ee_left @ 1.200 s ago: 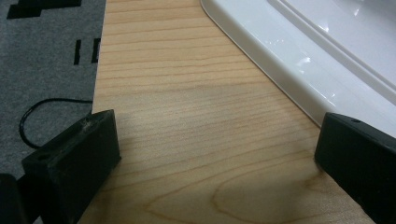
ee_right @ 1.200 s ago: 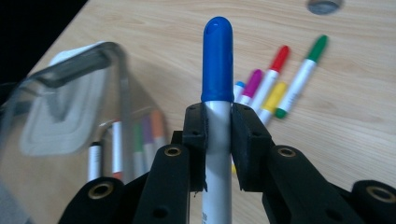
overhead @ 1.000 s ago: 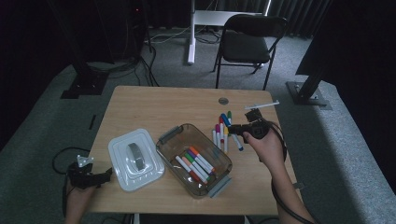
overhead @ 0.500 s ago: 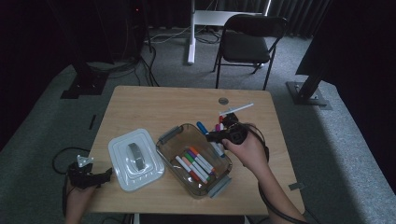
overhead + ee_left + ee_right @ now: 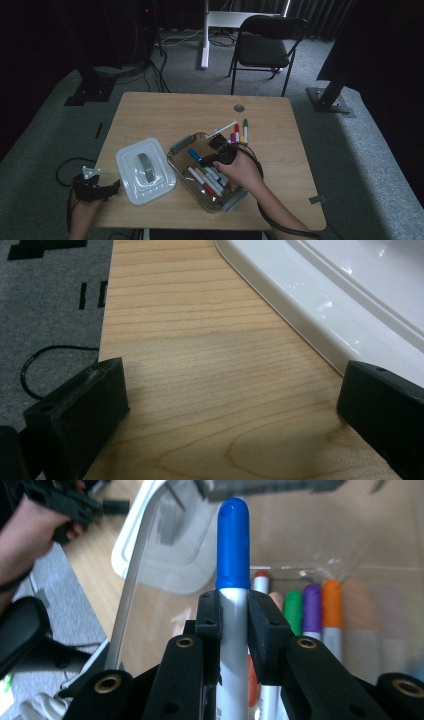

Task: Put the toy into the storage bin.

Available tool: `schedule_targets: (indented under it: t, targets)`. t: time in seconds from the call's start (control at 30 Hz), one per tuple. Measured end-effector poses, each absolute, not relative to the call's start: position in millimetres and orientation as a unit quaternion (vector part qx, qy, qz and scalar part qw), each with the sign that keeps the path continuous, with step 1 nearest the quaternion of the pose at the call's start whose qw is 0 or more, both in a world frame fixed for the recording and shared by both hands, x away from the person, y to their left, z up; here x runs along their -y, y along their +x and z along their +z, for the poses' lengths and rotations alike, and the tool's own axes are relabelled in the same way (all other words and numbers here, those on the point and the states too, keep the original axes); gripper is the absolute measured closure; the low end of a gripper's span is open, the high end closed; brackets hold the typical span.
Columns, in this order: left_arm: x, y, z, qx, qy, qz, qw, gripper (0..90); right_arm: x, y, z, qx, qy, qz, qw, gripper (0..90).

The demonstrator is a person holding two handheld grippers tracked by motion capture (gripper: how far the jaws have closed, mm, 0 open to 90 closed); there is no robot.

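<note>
My right gripper (image 5: 209,159) (image 5: 233,611) is shut on a blue-capped marker (image 5: 194,154) (image 5: 233,545), whose cap sticks out past the pads. It hangs over the clear plastic container (image 5: 176,161) (image 5: 131,595), with the cap pointing toward the left wall. Several coloured markers (image 5: 207,181) (image 5: 311,611) lie on the container's bottom. At the table's front left edge my left gripper (image 5: 111,189) (image 5: 230,395) rests open, nothing between its jaws, just beside the white lid (image 5: 145,170) (image 5: 350,300).
A few loose markers (image 5: 238,133) and a white one (image 5: 221,129) lie on the wooden table (image 5: 165,115) behind the container. A round grommet (image 5: 239,108) sits near the far edge. A black chair (image 5: 265,47) stands beyond the table.
My right gripper has travelled left and slightly down from the loose markers to over the container, carrying the blue marker. The left gripper has stayed put.
</note>
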State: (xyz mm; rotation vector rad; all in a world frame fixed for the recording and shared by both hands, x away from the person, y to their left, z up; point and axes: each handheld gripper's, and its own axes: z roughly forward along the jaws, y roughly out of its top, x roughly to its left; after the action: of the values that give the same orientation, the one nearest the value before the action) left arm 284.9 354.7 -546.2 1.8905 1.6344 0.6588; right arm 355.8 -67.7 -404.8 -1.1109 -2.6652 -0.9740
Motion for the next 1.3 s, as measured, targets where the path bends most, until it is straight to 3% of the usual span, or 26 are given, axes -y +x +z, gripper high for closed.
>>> schedule_targets:
  t: [0.63,1.3]
  targets:
    - [-354.8,284.9,-546.2,-0.608,0.704,0.244,0.275,0.4,23.2,367.7,-451.6,0.900,-0.355,-0.240,0.081,76.5]
    - [-354.8,284.9,-546.2,-0.608,0.704,0.245,0.275,0.4,3.0,371.6,-480.6,0.918,-0.354,-0.160,0.079,76.3]
